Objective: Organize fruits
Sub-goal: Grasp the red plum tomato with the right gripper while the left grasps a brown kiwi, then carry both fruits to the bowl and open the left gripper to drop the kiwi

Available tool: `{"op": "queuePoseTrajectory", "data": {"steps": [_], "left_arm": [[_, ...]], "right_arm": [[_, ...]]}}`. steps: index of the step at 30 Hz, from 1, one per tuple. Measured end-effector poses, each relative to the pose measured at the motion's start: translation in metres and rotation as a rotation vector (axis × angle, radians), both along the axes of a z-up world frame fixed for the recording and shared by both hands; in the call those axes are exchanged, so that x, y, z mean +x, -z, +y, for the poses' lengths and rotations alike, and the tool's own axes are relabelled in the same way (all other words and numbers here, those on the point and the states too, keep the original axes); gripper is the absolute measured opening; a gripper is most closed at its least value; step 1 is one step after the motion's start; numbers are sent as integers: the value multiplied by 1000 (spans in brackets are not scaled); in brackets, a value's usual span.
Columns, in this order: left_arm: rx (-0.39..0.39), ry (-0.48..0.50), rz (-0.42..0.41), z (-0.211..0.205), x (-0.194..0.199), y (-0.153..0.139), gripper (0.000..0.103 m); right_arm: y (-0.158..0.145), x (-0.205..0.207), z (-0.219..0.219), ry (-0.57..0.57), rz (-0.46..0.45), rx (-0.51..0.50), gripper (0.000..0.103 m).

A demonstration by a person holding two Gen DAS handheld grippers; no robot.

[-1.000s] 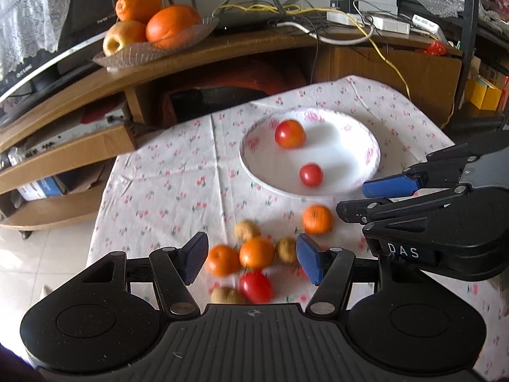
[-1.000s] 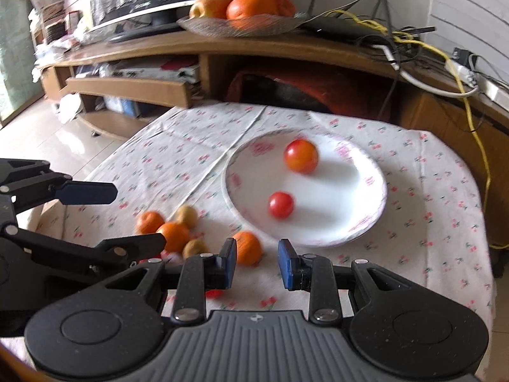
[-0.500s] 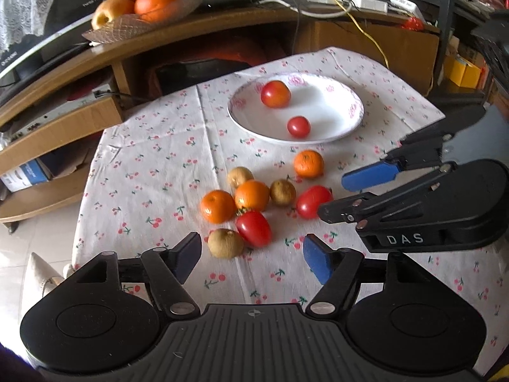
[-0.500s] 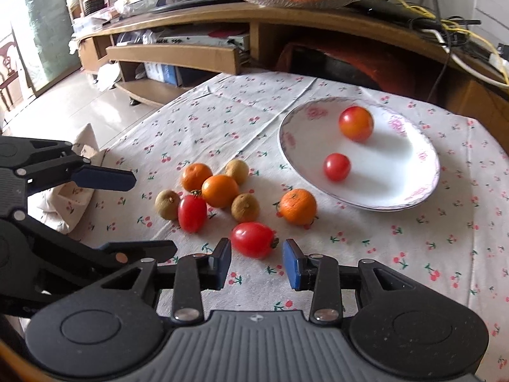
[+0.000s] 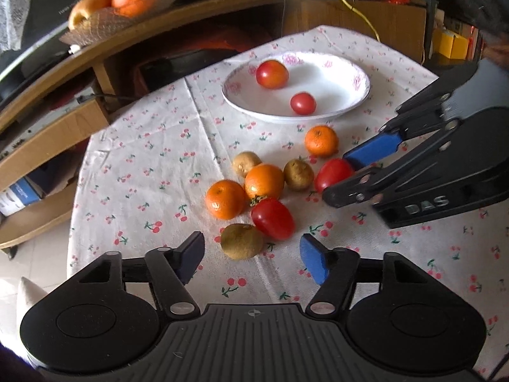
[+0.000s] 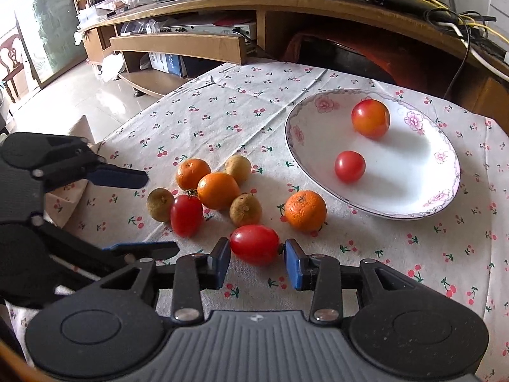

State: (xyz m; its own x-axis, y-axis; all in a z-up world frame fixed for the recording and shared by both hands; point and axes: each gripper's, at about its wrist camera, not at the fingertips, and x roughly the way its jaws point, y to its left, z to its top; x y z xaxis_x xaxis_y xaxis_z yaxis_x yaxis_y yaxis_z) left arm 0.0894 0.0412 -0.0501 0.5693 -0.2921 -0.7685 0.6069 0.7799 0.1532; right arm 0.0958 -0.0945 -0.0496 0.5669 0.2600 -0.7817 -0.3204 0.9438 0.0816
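A white flowered plate (image 5: pixel 350 108) (image 6: pixel 397 213) holds two round tomatoes (image 5: pixel 272 74) (image 6: pixel 349 166). On the cherry-print cloth in front of it lie three mandarins (image 5: pixel 264 180) (image 6: pixel 218 190), three brown fruits (image 5: pixel 298 174) (image 6: pixel 245 209) and two oblong red tomatoes. My right gripper (image 6: pixel 257 262) (image 5: pixel 335 176) is open, its blue pads on either side of one oblong tomato (image 6: pixel 254 244) (image 5: pixel 332 175). My left gripper (image 5: pixel 251 259) (image 6: pixel 160 212) is open just short of a brown fruit (image 5: pixel 241 241), with the other oblong tomato (image 5: pixel 272 218) beyond it.
A curved wooden TV stand (image 5: pixel 191 22) (image 6: pixel 318 9) rises behind the table, carrying a glass bowl of oranges (image 5: pixel 117 16) and loose cables (image 6: pixel 461 28). The table's left edge (image 5: pixel 76 210) drops to a tiled floor (image 6: pixel 79 102).
Both grippers have drawn back from the plate toward the loose fruit. The right gripper's jaws have widened and now straddle an oblong tomato; the left gripper has come close to a brown fruit.
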Motion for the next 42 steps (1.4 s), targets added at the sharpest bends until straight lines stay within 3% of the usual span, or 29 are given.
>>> {"op": "queuePoseTrajectory", "data": {"steps": [9, 16, 18, 20, 25, 34, 39, 42], "left_arm": [[-65, -3, 60, 1, 15, 4, 65], [-53, 8, 71, -2, 9, 1, 55], [-52, 9, 76, -1, 7, 0, 51], [-60, 13, 91, -1, 6, -1, 37], [-69, 22, 104, -1, 5, -1, 37], [-62, 29, 88, -10, 11, 1, 47], [-58, 38, 94, -11, 10, 0, 44], [-59, 56, 105, -12, 4, -1, 36]], "right_arm": [[5, 1, -5, -9, 22, 41, 40], [5, 0, -1, -13, 7, 20, 39], [4, -1, 3, -14, 6, 0, 39], [4, -2, 4, -13, 6, -11, 38], [2, -8, 1, -8, 20, -25, 38], [3, -14, -7, -15, 25, -16, 38], [3, -14, -10, -13, 31, -4, 38], [2, -13, -9, -7, 34, -14, 38]]}}
